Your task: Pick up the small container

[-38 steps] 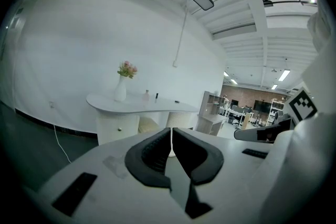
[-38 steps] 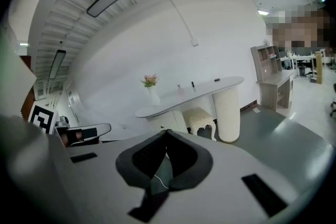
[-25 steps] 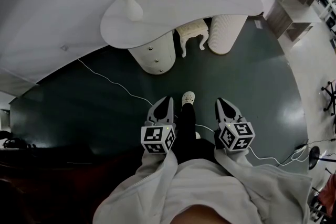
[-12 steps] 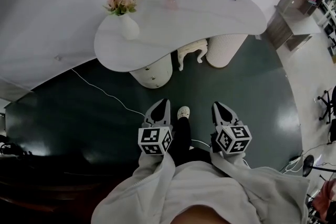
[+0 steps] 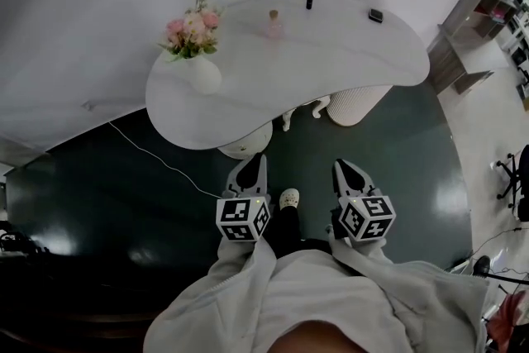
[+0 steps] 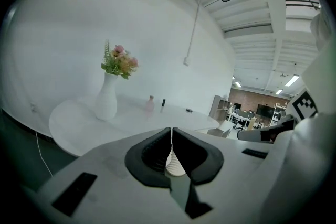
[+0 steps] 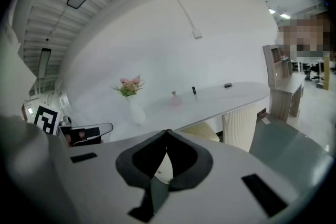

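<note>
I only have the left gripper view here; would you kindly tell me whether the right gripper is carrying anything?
Observer: No. The right gripper has its jaws together, with nothing between them.
Operator: Thank you. Is there anything under the table that my own gripper's body hides from me?
Observer: Yes. A small pale stool stands under the table, beside its ribbed base.
</note>
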The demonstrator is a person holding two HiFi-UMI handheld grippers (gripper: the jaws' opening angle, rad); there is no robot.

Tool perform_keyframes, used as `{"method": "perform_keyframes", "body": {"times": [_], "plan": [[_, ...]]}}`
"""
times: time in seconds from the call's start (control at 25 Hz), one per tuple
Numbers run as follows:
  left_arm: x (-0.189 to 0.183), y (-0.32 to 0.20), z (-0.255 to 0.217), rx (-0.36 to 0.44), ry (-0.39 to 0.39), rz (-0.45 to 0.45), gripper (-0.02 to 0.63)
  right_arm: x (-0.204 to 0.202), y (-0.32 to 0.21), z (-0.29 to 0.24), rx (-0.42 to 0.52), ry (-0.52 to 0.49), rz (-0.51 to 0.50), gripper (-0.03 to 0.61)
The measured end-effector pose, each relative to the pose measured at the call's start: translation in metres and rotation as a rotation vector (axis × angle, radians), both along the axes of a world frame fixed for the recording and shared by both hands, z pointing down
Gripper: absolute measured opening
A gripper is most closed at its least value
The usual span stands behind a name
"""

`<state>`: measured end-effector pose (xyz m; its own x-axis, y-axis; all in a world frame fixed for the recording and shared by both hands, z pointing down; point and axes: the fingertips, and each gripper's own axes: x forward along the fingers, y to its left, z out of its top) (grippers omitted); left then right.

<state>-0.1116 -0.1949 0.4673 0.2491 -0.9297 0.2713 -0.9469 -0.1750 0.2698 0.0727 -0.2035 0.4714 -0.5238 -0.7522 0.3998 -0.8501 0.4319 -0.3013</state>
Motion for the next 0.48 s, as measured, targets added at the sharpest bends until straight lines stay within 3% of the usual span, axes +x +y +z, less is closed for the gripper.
{"method": "perform_keyframes", "body": {"times": [0.48], "plan": [[-0.023, -0.075, -0.006, 0.028, -0.007, 0.010, 0.021, -0.019, -0.076, -0.005, 0.017, -0.008, 0.021, 0.049]]}}
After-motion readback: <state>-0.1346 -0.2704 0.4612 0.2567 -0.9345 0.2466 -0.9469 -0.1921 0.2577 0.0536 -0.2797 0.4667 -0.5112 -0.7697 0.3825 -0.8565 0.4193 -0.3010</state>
